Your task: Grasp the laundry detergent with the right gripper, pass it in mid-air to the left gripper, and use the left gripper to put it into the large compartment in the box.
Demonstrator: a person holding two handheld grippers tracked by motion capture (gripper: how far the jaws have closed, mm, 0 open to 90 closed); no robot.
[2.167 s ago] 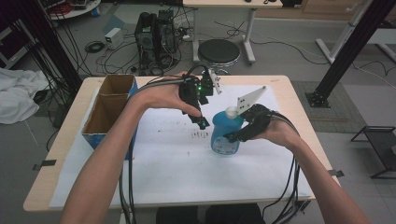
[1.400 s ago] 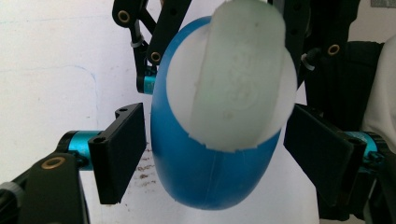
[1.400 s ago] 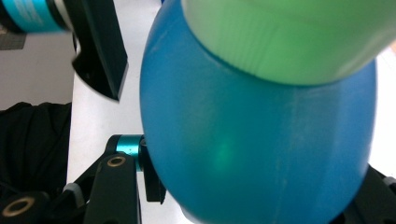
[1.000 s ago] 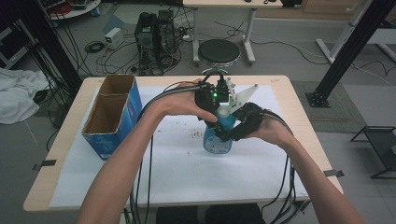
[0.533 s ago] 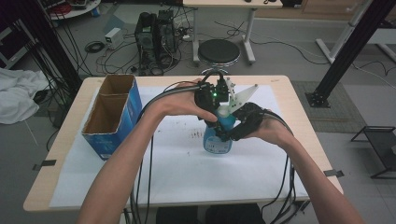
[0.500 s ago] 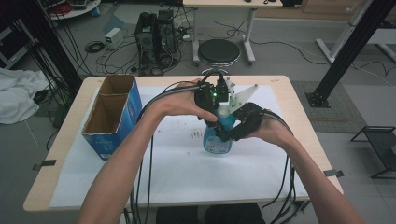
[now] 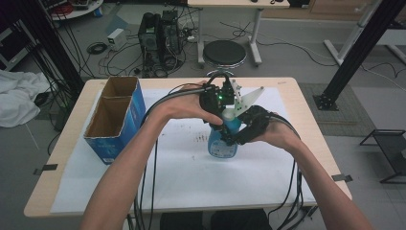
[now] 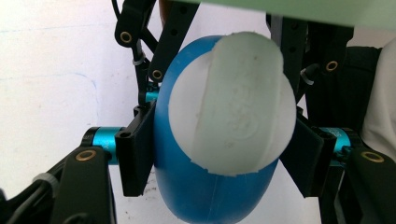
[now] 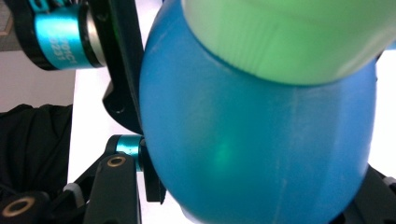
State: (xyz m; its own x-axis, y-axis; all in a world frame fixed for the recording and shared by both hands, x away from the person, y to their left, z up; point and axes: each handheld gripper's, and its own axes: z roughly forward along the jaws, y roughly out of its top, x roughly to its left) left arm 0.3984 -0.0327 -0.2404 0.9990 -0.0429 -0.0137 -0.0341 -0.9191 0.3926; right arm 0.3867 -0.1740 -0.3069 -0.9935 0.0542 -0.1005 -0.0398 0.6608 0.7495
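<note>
Blue spray bottle (image 7: 222, 143) stands mid-worktop (image 7: 287, 96), its body pinched by the right claw (image 7: 234, 139) from three o'clock. The left claw (image 7: 225, 112) has just been closing on the white cap (image 8: 231, 107). Next, likely, comes twisting it off.

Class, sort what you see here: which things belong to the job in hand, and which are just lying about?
In the job:
- blue bottle
- white cap
- left gripper, closing on the cap
- right gripper, gripping the bottle

Lying about:
- cardboard box
- stool
- white cloth
</note>
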